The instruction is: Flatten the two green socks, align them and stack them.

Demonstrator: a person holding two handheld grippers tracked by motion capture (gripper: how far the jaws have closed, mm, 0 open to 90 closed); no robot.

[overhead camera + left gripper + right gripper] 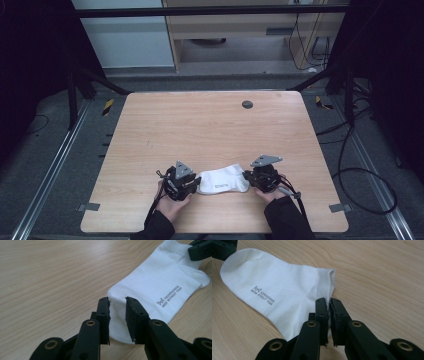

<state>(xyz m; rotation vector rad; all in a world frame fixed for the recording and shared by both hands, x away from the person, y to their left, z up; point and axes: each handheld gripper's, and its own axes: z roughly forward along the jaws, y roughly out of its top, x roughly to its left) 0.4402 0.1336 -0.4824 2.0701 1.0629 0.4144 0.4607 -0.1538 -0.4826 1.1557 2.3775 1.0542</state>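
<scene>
One white sock (223, 180) lies flat at the table's (200, 130) six o'clock edge. Our right gripper (328, 305) is clamped on its cuff at three o'clock; our left gripper (117, 305), jaws apart, straddles its toe at nine o'clock.

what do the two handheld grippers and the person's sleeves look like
Both the left gripper and the right gripper are compact black units, each topped by a grey three-cornered plate. Up close their jaws are flat black bars on black links, joined by brass-coloured ringed pivots with small screws along the bars. A black cable trails from each gripper toward the person. The sleeves are dark, ending at the wrists.
</scene>
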